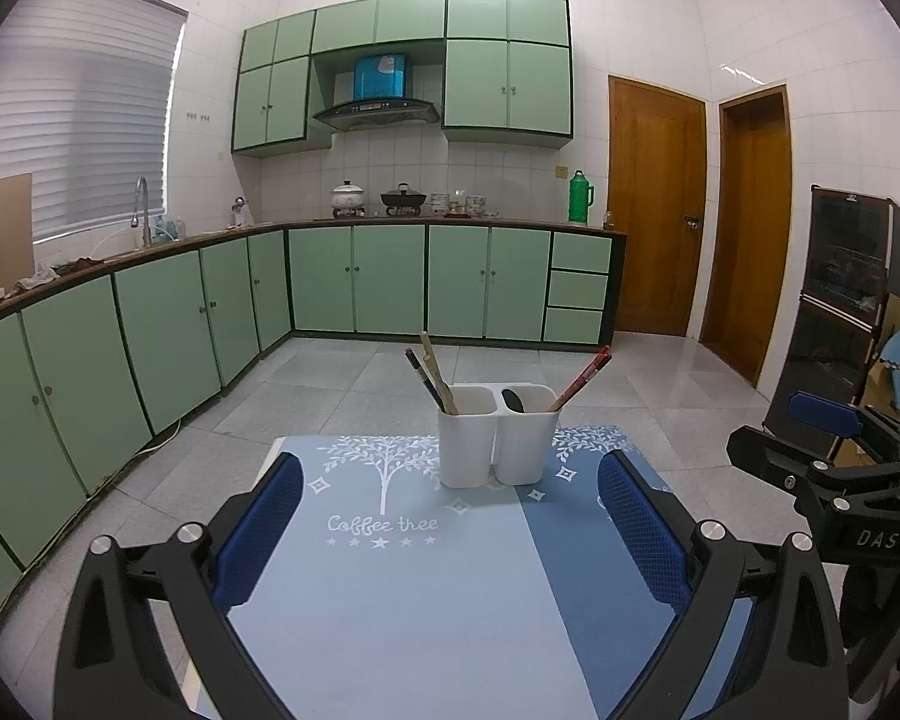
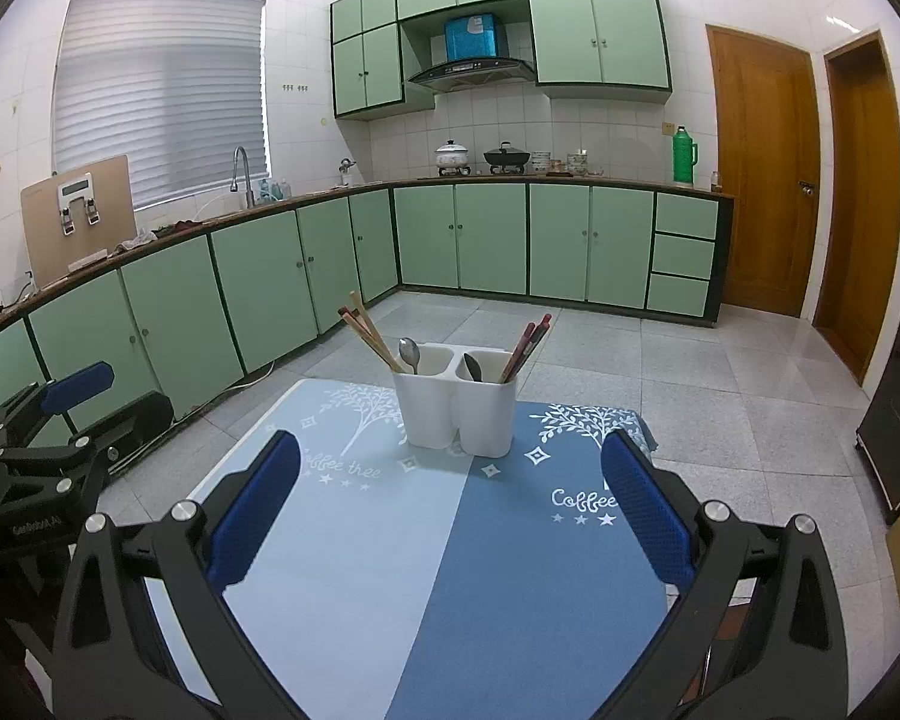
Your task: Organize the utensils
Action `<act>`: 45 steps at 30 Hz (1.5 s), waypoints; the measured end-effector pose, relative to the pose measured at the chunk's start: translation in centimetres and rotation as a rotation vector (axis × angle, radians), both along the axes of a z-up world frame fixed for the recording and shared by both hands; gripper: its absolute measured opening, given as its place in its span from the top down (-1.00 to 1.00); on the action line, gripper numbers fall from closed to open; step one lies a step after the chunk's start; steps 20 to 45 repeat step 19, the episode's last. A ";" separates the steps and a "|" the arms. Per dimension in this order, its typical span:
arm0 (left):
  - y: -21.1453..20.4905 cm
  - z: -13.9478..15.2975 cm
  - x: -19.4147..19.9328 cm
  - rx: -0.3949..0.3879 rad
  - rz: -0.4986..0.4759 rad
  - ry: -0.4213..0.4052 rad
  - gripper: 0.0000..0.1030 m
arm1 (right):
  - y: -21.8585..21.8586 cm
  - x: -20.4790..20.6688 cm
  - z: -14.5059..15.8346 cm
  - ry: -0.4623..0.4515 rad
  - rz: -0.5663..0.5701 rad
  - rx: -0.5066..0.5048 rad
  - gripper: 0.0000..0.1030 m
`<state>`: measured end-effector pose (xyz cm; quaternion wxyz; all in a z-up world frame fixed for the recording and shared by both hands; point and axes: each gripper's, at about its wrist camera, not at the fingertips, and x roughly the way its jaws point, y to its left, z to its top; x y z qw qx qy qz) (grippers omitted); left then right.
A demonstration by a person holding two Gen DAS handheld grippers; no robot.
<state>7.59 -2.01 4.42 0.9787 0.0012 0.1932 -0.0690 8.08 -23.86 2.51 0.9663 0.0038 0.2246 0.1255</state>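
Since chopsticks [image 2: 363, 330] and spoons [image 2: 409, 354] share the holder [image 2: 456, 414], unsorted, left gripper [image 1: 450, 531] and right gripper [image 2: 450, 516] hover with fingers apart, empty.

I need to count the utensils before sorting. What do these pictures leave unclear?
- Utensil ends: both views, sunk in the white holder, hidden by its walls.
- Left compartment spoon: absent from left wrist view, below the rim.
- Chopsticks: overlapping, too small to count.
- Tablecloth near edge: hidden behind the tongs.

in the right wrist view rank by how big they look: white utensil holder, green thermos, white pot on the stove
1. white utensil holder, though it sits nearest the camera
2. green thermos
3. white pot, close to the thermos in apparent size, so that order is unsure
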 end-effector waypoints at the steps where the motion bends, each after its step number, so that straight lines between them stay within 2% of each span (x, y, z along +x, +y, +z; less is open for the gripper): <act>1: 0.0 0.0 0.0 -0.002 0.000 0.001 -0.88 | 0.0 0.0 0.0 0.000 0.000 0.000 -0.89; 45: -0.1 -0.1 0.2 0.003 0.005 0.004 -0.88 | -0.2 0.0 0.0 0.005 -0.005 0.003 -0.89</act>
